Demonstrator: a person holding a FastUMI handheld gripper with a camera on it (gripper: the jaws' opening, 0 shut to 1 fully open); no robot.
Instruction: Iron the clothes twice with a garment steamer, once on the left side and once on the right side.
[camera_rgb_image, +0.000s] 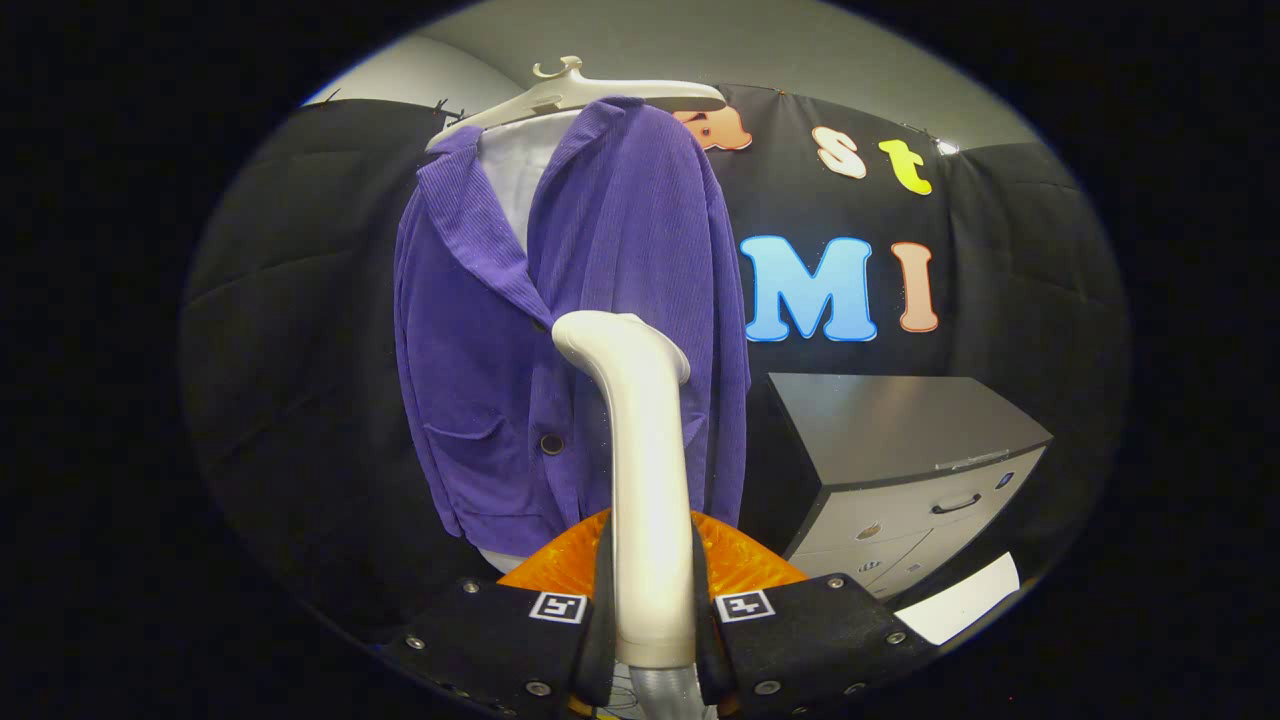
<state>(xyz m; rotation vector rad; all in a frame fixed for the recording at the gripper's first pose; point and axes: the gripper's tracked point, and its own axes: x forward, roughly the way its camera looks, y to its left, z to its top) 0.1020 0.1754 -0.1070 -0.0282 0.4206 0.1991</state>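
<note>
A purple corduroy jacket (590, 330) hangs on a white hanger (580, 95) over a white inner garment, straight beyond the fingers. My gripper (652, 610) is shut on the cream handle of the garment steamer (645, 470), both fingers pressing its sides. The handle rises upright between the fingers, and its bent head (610, 335) rests at the jacket's front near the middle buttons, around chest height. Whether the head touches the cloth cannot be told from here.
A grey drawer cabinet (900, 470) with a dark top stands to the right of the jacket, close to its hem. A white sheet (965, 600) lies low at the right, beside the right finger. Black cloth walls surround the jacket.
</note>
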